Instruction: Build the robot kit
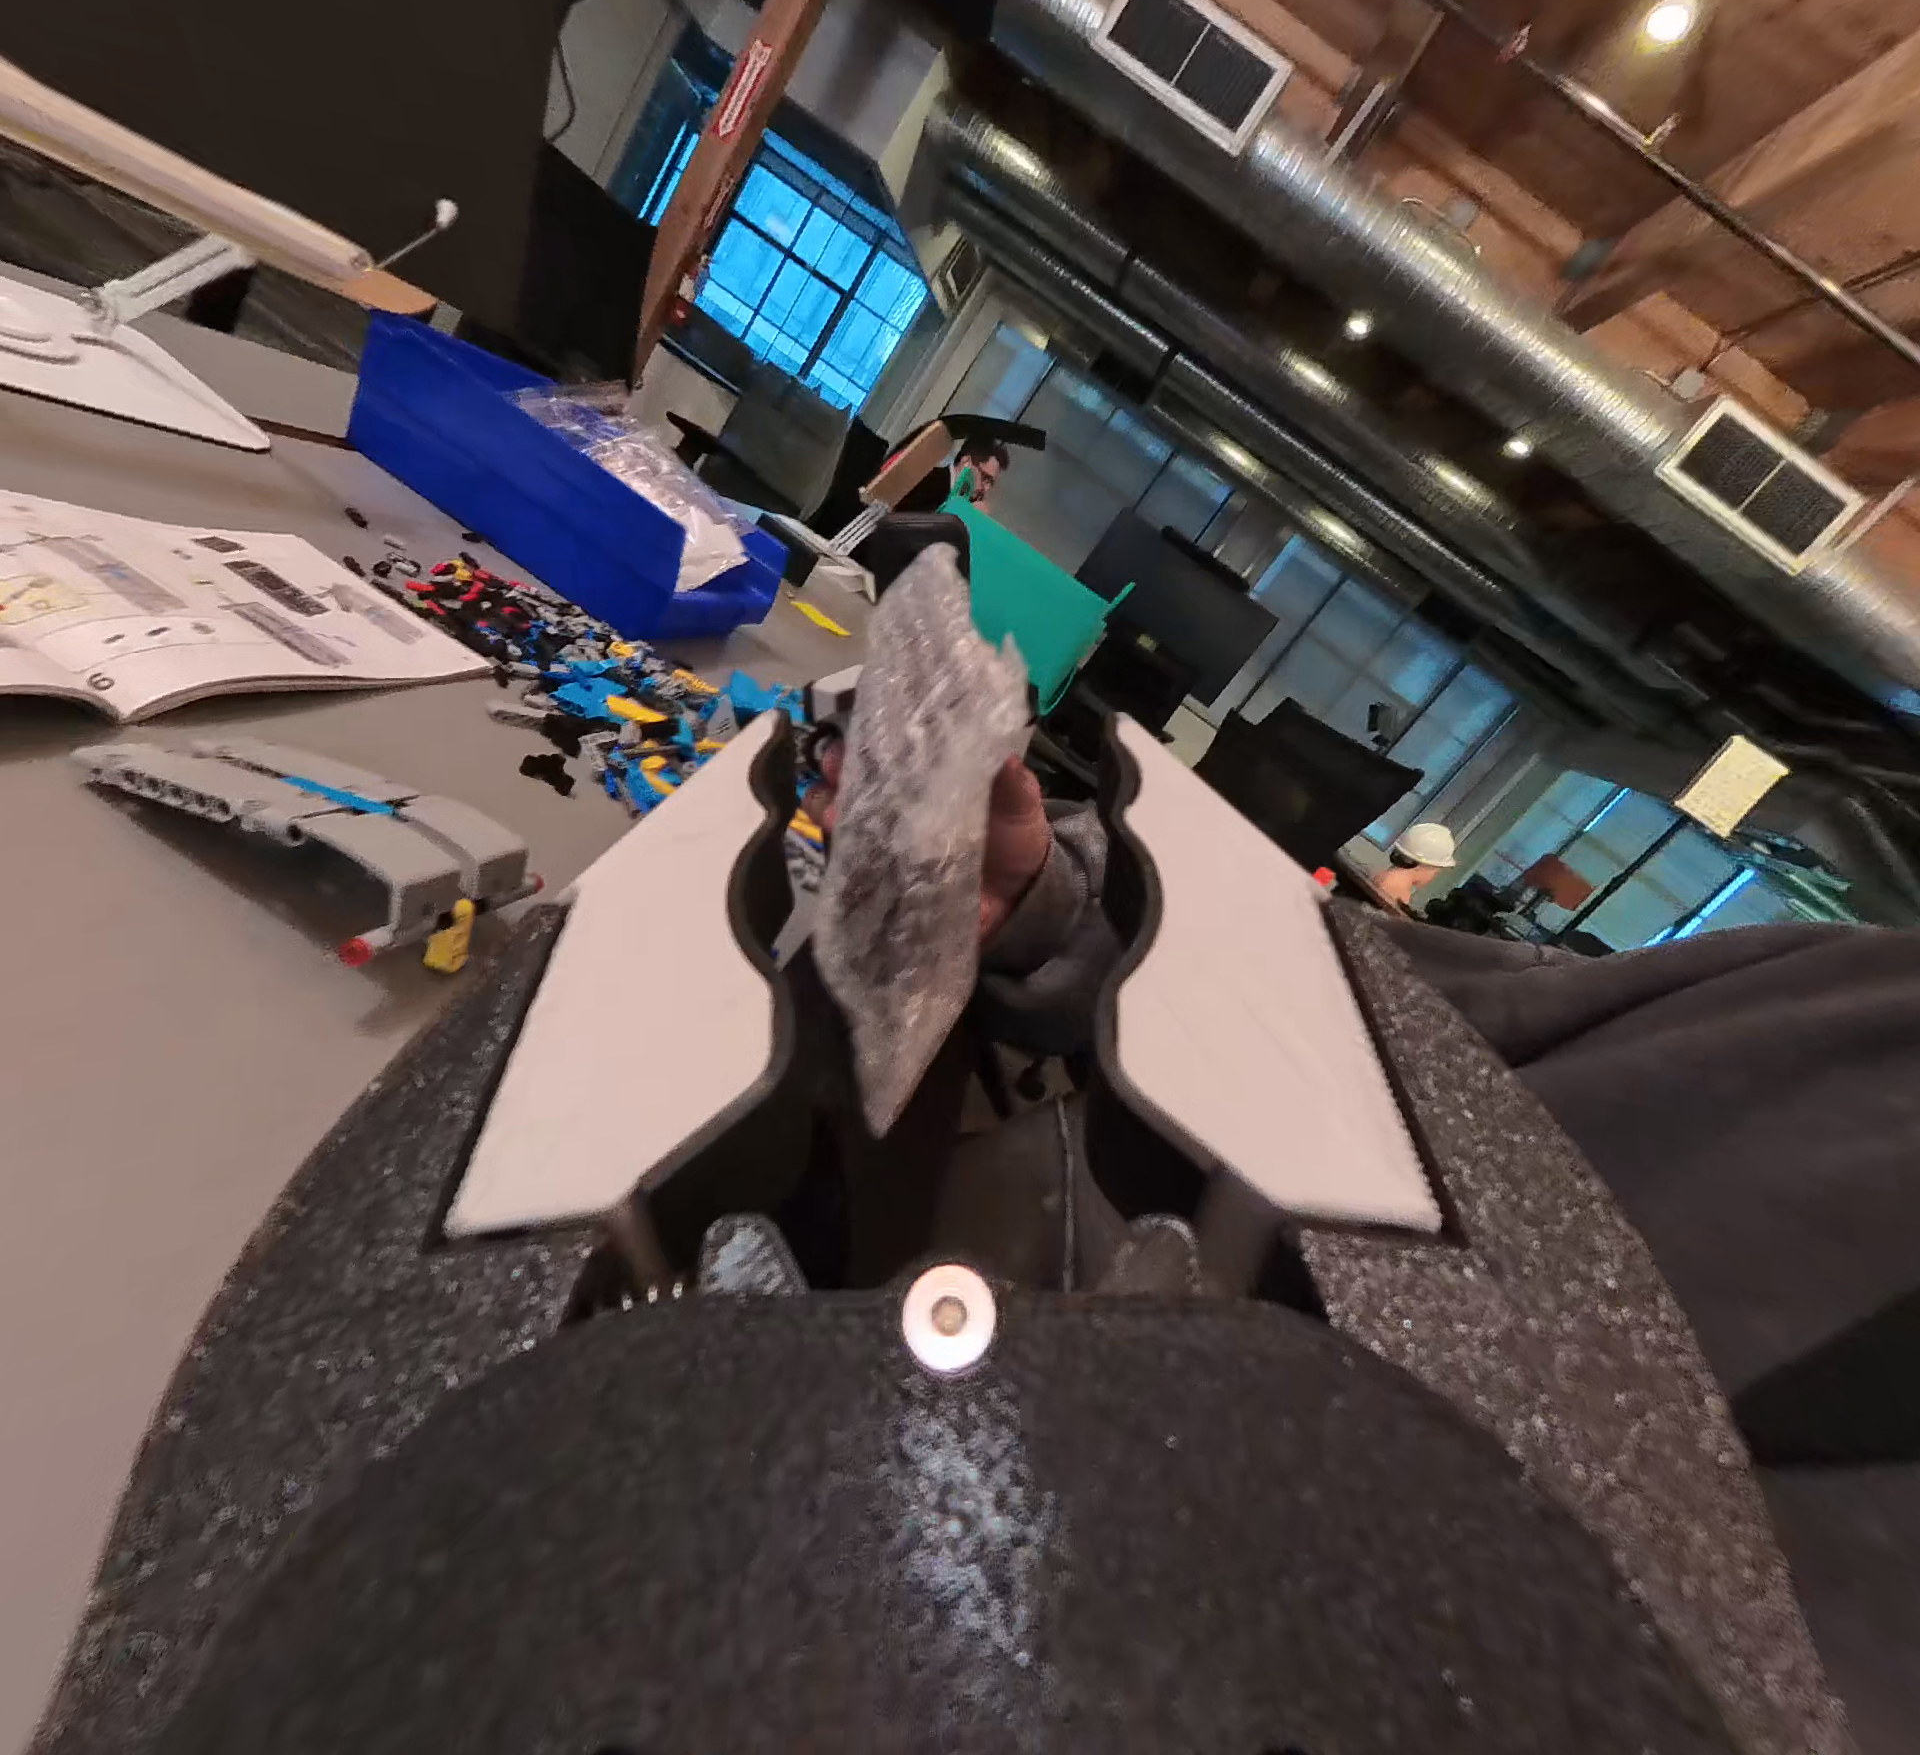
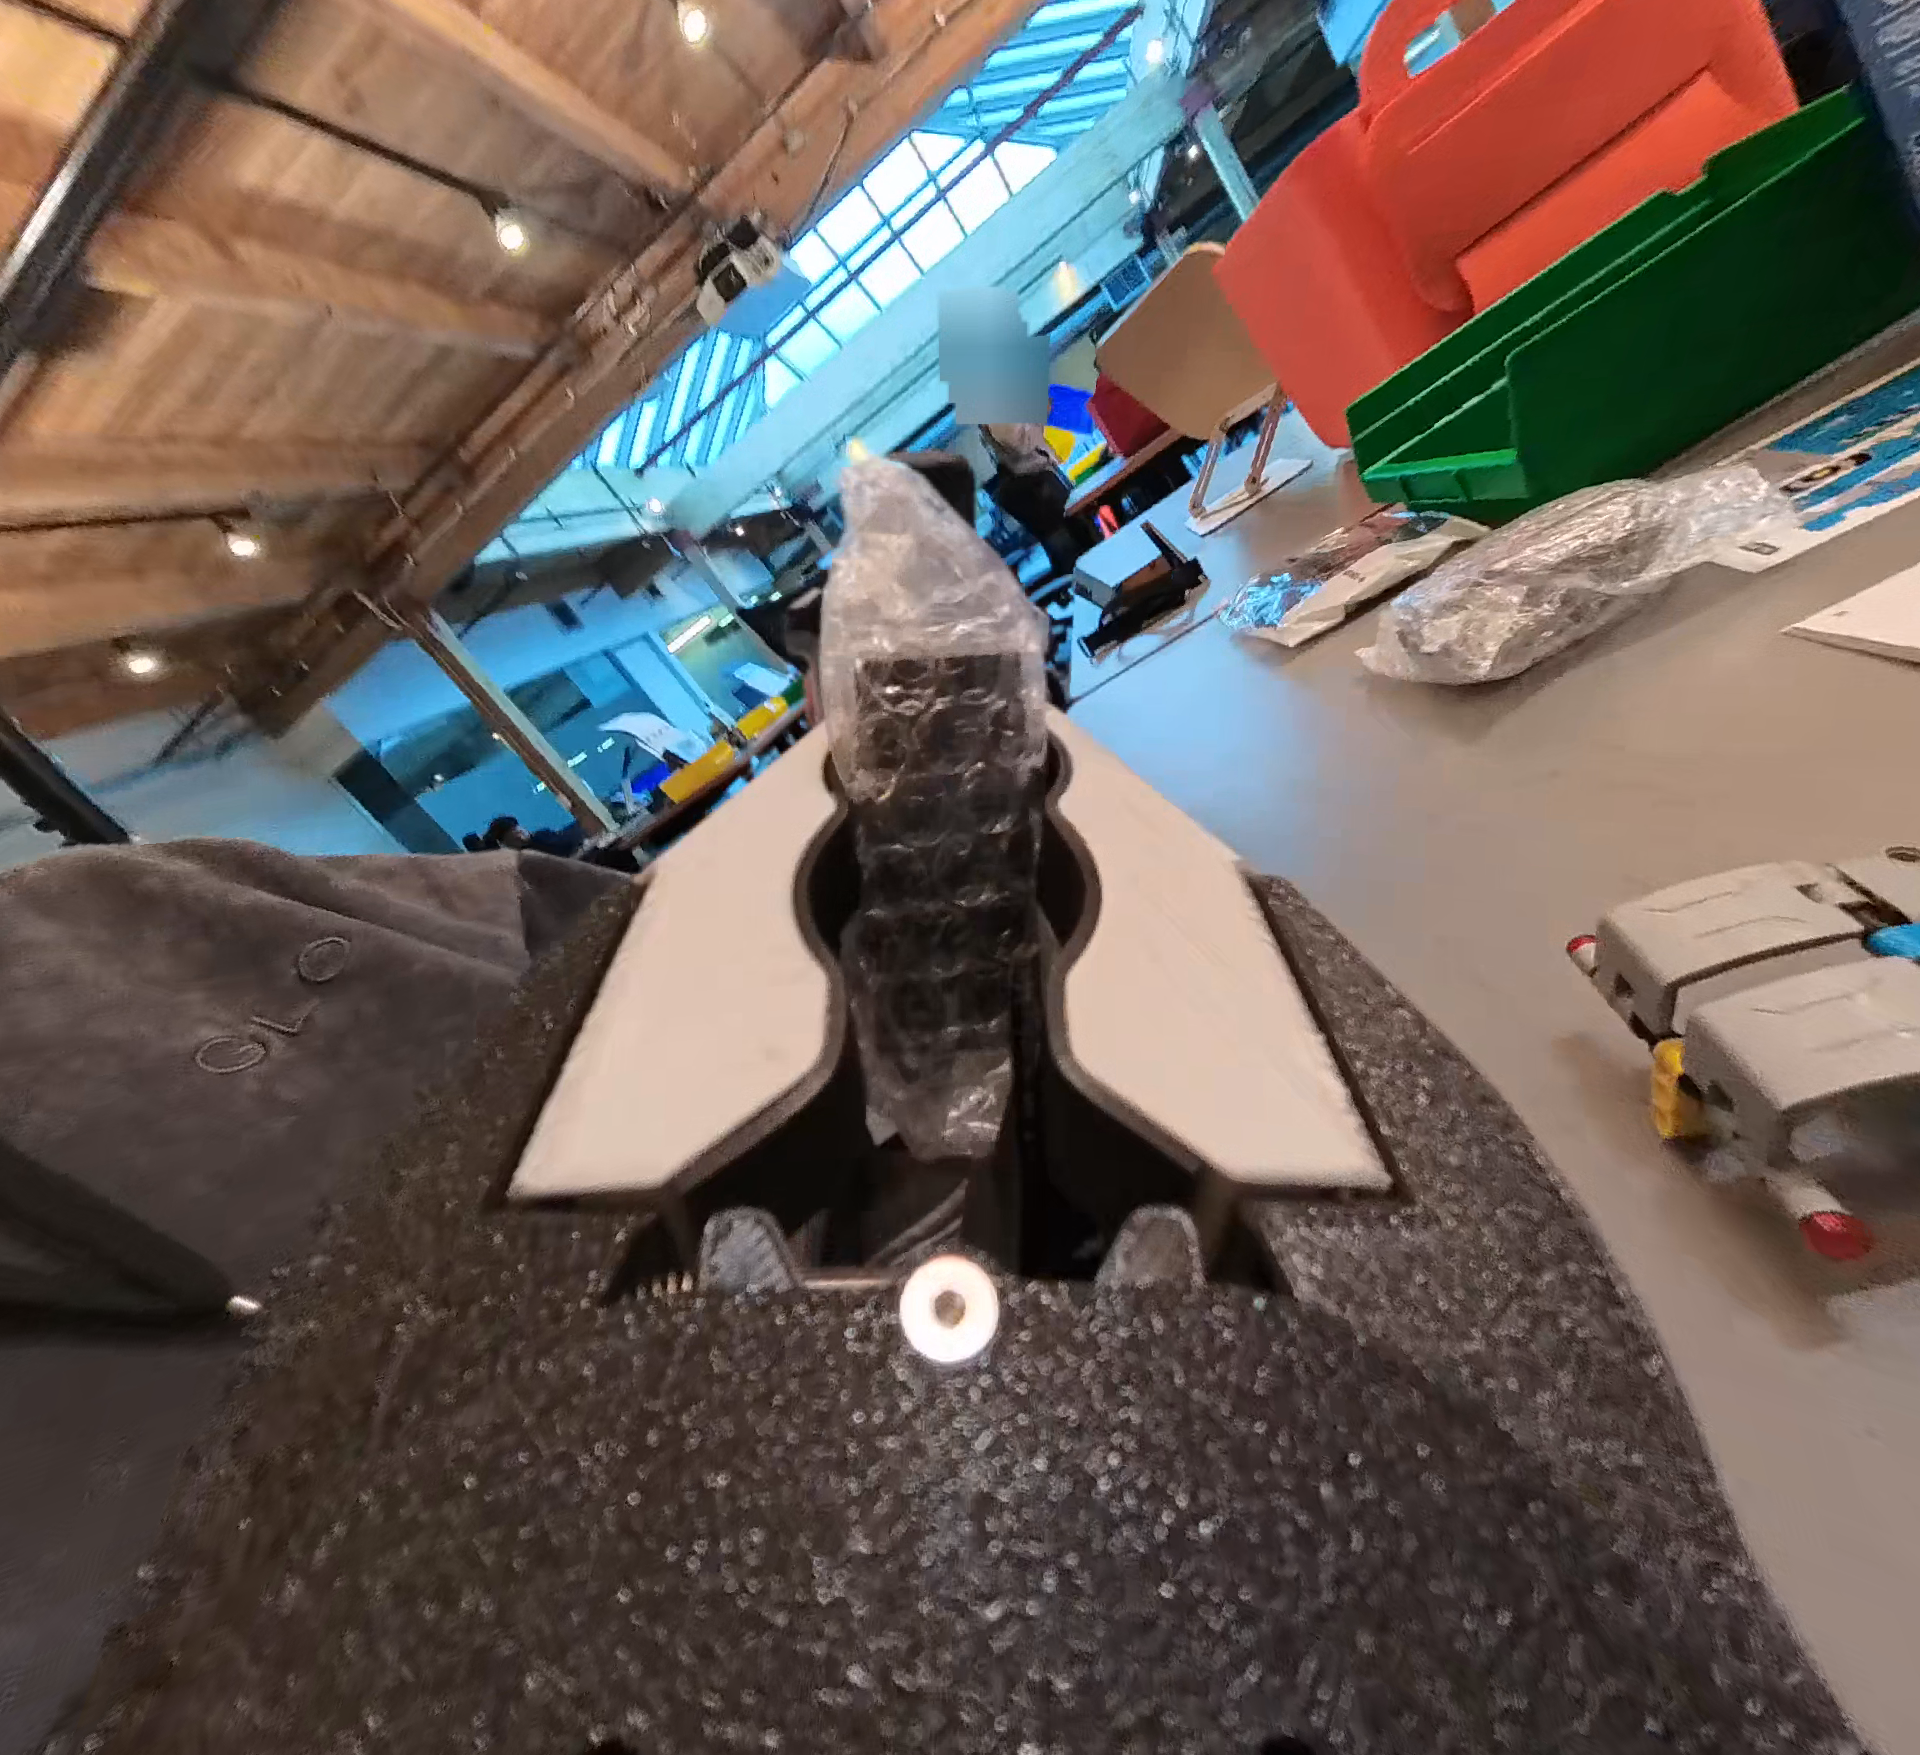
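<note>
My right gripper [image 2: 945, 749] is shut on a clear plastic bag of small dark parts [image 2: 940, 874] and holds it upright above the grey table [image 2: 1351, 822]. In the left wrist view the same bag [image 1: 914, 874] hangs tilted between the fingers of my left gripper [image 1: 945, 718]. That gripper is open, with a gap on each side of the bag. A hand in a grey sleeve [image 1: 1023, 832] shows just behind the bag. A grey brick-built model [image 1: 312, 822] lies on the table to the left; it also shows in the right wrist view [image 2: 1766, 1009].
A pile of loose blue, black and yellow bricks [image 1: 603, 666], an open instruction booklet [image 1: 208, 604] and a blue bin [image 1: 540, 479] lie on the table. A green bin [image 2: 1662, 375], an orange case [image 2: 1507, 147] and more clear bags [image 2: 1538, 583] stand farther off.
</note>
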Demonstrator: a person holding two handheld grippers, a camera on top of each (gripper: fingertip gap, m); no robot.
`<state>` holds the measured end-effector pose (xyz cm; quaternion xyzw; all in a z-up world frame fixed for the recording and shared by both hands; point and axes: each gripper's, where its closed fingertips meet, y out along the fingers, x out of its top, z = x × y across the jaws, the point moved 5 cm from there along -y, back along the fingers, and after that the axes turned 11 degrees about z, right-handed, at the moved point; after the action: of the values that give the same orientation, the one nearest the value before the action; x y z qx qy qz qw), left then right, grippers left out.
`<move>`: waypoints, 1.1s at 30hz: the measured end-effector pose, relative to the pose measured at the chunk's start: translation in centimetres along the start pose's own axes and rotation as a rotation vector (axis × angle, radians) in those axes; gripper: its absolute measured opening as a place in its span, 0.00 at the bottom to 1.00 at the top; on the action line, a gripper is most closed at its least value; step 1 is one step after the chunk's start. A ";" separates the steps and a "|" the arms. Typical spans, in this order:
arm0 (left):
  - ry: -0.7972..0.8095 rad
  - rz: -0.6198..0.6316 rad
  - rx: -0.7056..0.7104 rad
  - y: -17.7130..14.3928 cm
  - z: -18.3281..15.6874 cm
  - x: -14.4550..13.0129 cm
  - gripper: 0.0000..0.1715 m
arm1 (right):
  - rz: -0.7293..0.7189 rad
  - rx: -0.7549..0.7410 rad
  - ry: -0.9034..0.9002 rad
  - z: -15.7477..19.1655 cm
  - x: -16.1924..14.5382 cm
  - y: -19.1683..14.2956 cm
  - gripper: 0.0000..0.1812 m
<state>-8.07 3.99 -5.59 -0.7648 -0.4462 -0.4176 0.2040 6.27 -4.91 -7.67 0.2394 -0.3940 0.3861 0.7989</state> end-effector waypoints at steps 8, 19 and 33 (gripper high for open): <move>0.303 0.233 0.299 3.3 0.6 -3.2 0.35 | -0.071 -0.107 -0.034 -0.9 0.1 -0.4 0.15; 0.272 0.342 0.492 4.1 3.1 -5.0 0.15 | -0.124 -0.219 -0.061 -1.2 0.5 -1.0 0.16; 0.444 0.368 0.751 5.1 3.1 -5.3 0.32 | -0.236 -0.194 0.060 -1.4 1.4 -2.2 0.15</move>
<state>-3.67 0.79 -11.42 -0.5966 -0.3688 -0.3377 0.6277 9.19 -4.62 -7.48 0.1942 -0.3744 0.2568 0.8696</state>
